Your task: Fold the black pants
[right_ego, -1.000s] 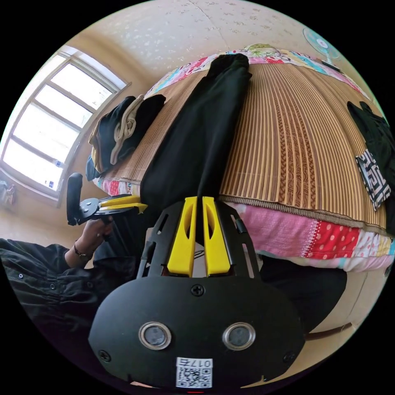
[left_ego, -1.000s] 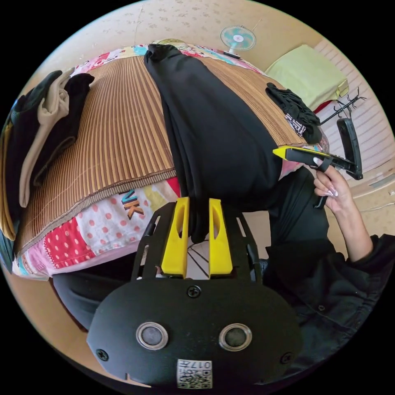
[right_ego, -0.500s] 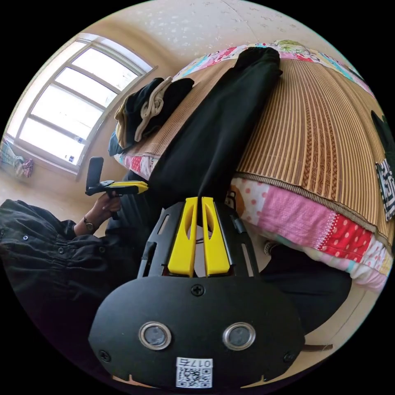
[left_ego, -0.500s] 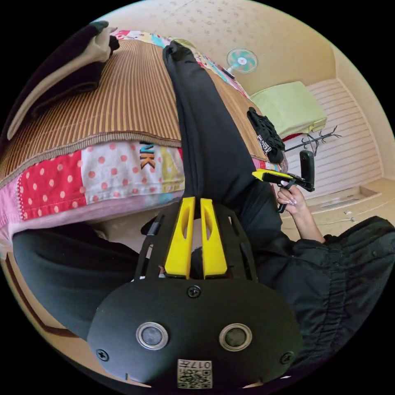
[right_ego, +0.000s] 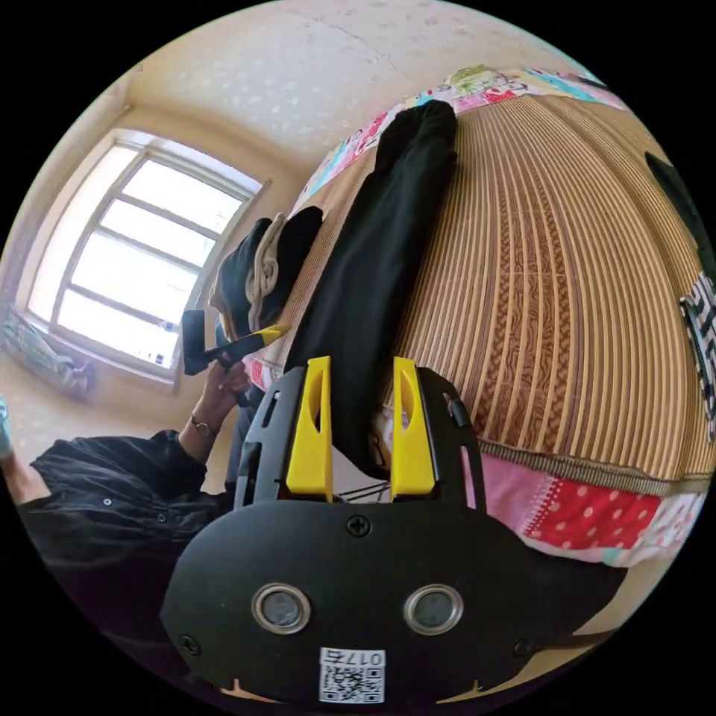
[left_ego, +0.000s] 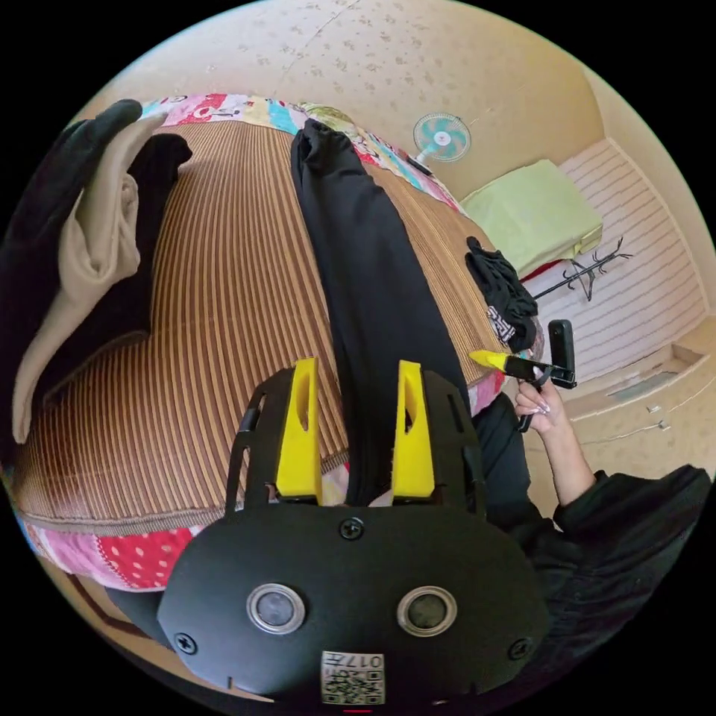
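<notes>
Both jaws spread since 0.5 s ago: left gripper (left_ego: 349,425) and right gripper (right_ego: 361,425) released long black pants (left_ego: 365,298), lying lengthwise across striped bamboo mat (left_ego: 224,298), waist end over near edge

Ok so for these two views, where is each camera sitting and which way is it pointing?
Left gripper view: rides behind the open left gripper, facing along the black pants on the striped mat; the person's hand holds the right gripper.
Right gripper view: rides behind the open right gripper, facing the same way; the left gripper shows near the window.
Shared: pants, mat, clothes pile.
</notes>
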`<state>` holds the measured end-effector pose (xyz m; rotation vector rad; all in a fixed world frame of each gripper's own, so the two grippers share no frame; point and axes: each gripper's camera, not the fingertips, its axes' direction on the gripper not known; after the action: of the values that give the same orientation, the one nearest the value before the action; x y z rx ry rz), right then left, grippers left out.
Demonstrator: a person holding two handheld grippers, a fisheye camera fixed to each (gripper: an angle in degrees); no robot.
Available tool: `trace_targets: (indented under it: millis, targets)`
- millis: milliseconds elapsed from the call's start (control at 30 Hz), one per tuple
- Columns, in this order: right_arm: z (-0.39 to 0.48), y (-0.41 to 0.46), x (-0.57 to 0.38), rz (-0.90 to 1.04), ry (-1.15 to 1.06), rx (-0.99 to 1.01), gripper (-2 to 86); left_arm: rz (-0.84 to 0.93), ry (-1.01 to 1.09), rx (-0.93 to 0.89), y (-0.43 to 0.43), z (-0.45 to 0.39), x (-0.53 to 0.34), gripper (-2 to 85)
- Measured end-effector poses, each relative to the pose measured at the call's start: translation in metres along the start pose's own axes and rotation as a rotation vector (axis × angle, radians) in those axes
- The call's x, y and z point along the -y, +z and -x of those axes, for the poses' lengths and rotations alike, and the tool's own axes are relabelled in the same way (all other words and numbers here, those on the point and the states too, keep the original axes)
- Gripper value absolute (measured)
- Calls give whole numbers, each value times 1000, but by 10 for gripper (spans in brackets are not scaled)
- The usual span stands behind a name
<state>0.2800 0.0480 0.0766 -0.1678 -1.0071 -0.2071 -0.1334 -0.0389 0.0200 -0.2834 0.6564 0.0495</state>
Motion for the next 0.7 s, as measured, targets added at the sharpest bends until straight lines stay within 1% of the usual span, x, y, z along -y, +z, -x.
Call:
trace_targets:
  millis: [67, 100, 167, 200, 233, 267, 333, 367, 400, 433, 467, 500, 533, 567, 600, 633, 667, 700]
  targets:
    - [-34, 12, 35, 58, 90, 127, 134, 50, -67, -93, 6, 14, 25, 122]
    - [-38, 17, 41, 76, 100, 148, 132, 96, -101, -172, 12, 21, 37, 123]
    - [-40, 47, 58, 171, 86, 209, 122, 150, -123, -187, 15, 28, 48, 121]
    - [-39, 52, 60, 181, 76, 212, 116, 182, -123, -169, 16, 33, 51, 106]
    - [-39, 59, 62, 192, 56, 197, 105, 202, -123, -197, 16, 40, 50, 77]
    - [-40, 61, 60, 190, 50, 176, 79, 204, -122, -239, 15, 43, 48, 68]
    - [-37, 49, 49, 145, 18, 230, 51, 98, -63, -478, -13, 45, 30, 45]
    - [-26, 33, 38, 101, -32, 280, 39, 72, -32, -518, -24, 42, 24, 43]
    - [-19, 23, 32, 81, -66, 304, 34, 20, 55, -571, -49, 31, 11, 43]
    - [0, 1, 19, 54, -145, 334, 26, -39, 152, -615, -78, 16, -3, 42]
    - [26, -24, 3, 28, -241, 343, 20, -71, 198, -638, -93, 8, -10, 42]
    - [41, -38, -5, 15, -292, 340, 17, -134, 280, -688, -125, -9, -23, 41]
    - [76, -66, -20, -16, -401, 328, 13, -199, 362, -724, -158, -31, -34, 41]
    - [114, -93, -33, -48, -516, 307, 10, -234, 404, -733, -176, -44, -38, 41]
    - [135, -107, -39, -66, -577, 293, 9, -307, 487, -734, -213, -71, -47, 41]
    - [178, -136, -51, -105, -704, 265, 8, -385, 592, -719, -254, -102, -56, 41]
    - [220, -165, -64, -157, -831, 245, 7, -426, 650, -710, -275, -118, -62, 42]
    - [239, -180, -71, -187, -891, 238, 7, -500, 762, -699, -315, -147, -73, 41]
